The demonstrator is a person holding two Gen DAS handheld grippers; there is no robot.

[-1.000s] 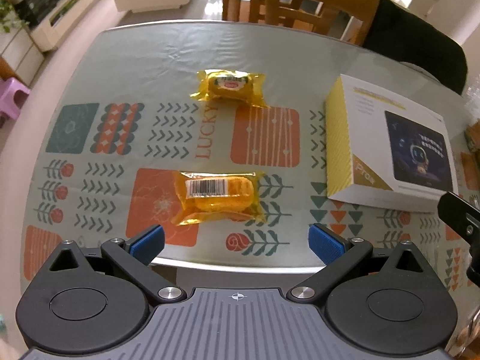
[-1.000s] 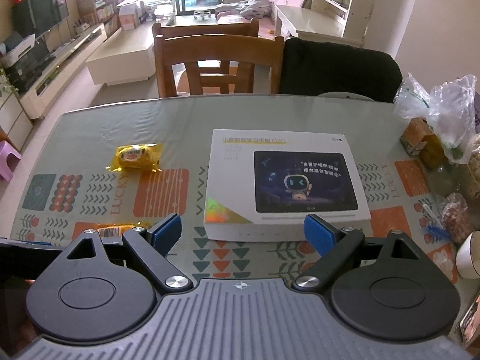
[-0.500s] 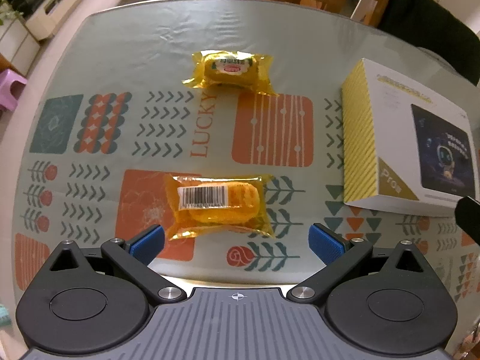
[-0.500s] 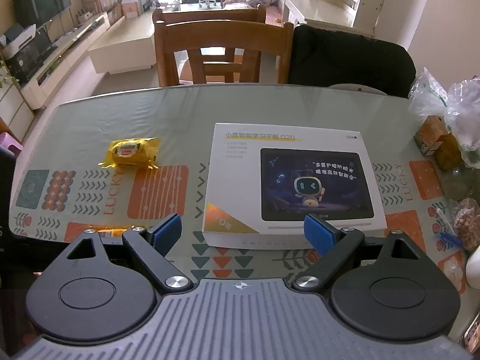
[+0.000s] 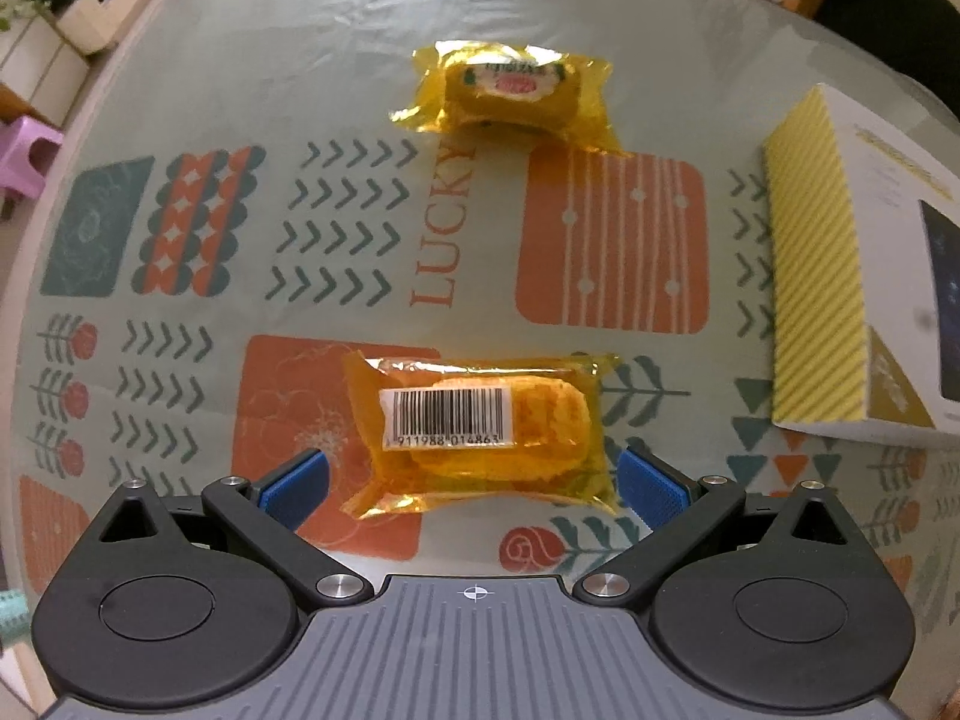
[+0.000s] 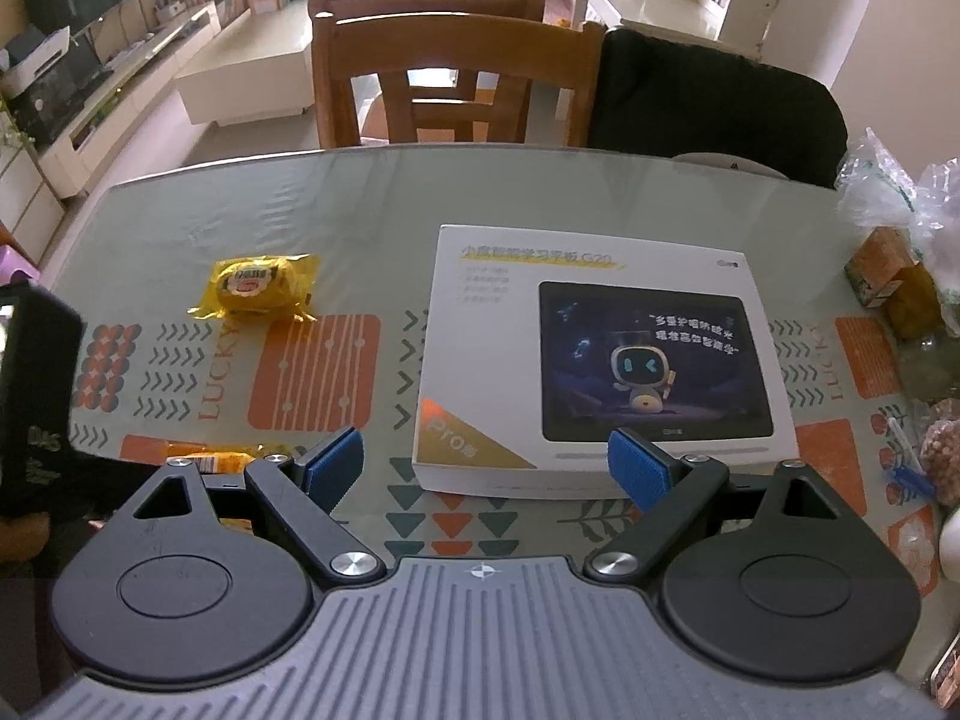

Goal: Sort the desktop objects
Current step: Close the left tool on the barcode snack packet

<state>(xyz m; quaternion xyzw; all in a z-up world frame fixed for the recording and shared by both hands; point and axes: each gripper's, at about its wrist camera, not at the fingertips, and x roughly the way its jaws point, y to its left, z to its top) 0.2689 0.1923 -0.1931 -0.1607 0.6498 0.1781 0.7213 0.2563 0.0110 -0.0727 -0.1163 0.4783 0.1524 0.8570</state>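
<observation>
A yellow snack packet with a barcode [image 5: 480, 429] lies on the patterned table, its near end between the blue pads of my open left gripper [image 5: 474, 489]. The pads do not touch it. A second yellow snack packet [image 5: 510, 93] lies farther back; it also shows in the right wrist view [image 6: 258, 288]. A white tablet box [image 6: 600, 360] lies flat at centre right, its side visible in the left wrist view [image 5: 840, 300]. My right gripper [image 6: 486, 465] is open and empty, just before the box's near edge. The barcode packet's edge [image 6: 222, 461] peeks out left of it.
Plastic bags and snack packs [image 6: 906, 276] crowd the table's right edge. Wooden chairs [image 6: 444, 78] and a black chair back [image 6: 720, 102] stand behind the far edge. The left gripper's body [image 6: 30, 396] rises at the right view's left side.
My left gripper has moved forward and down over the barcode packet, which now lies between its pads. My right gripper has edged closer to the white box.
</observation>
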